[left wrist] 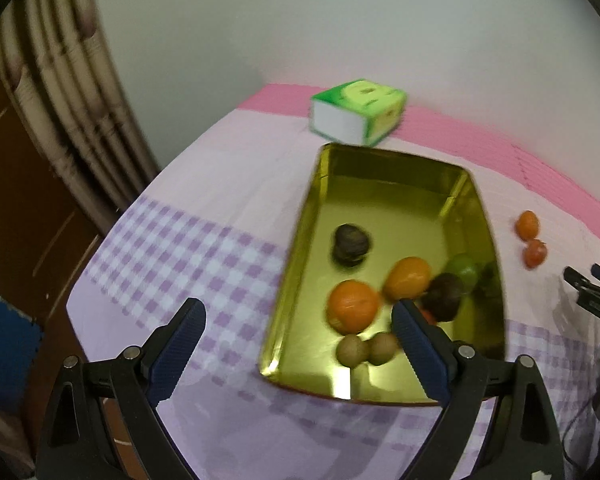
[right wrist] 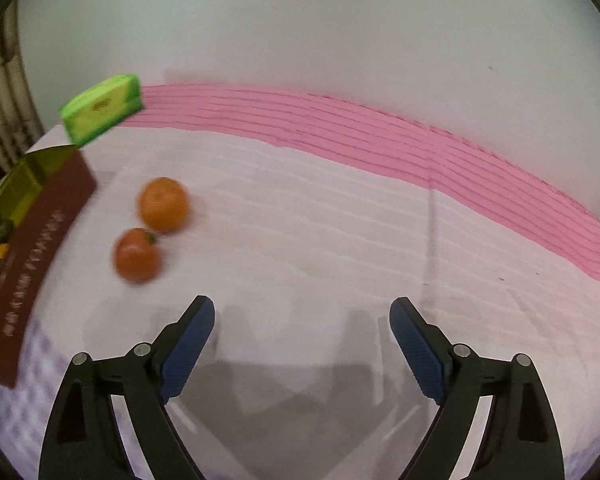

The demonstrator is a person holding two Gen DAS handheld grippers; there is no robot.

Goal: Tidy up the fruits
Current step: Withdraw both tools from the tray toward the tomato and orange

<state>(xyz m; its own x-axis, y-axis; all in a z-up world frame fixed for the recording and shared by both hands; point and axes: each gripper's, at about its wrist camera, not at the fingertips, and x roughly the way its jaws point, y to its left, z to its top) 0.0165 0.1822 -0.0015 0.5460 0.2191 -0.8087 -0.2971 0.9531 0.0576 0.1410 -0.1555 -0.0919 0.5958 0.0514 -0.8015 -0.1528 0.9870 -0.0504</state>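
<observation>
While both grippers (left wrist: 298, 322) (right wrist: 302, 320) agape, empty: tissue box (left wrist: 358, 112) just behind gold tray (left wrist: 384, 168).

Gold tray (left wrist: 388, 184) with a maroon outside, sitting on a lilac-and-white checked cloth (left wrist: 172, 256). Tissue box (left wrist: 358, 112) is green and white. Two orange fruits (right wrist: 163, 204), the blurrier one maybe redder.

Glossy gold metal tray (left wrist: 384, 168) (mirror-like), matt checked cloth (left wrist: 188, 240), ribbed tongs pads (left wrist: 176, 356)
</observation>
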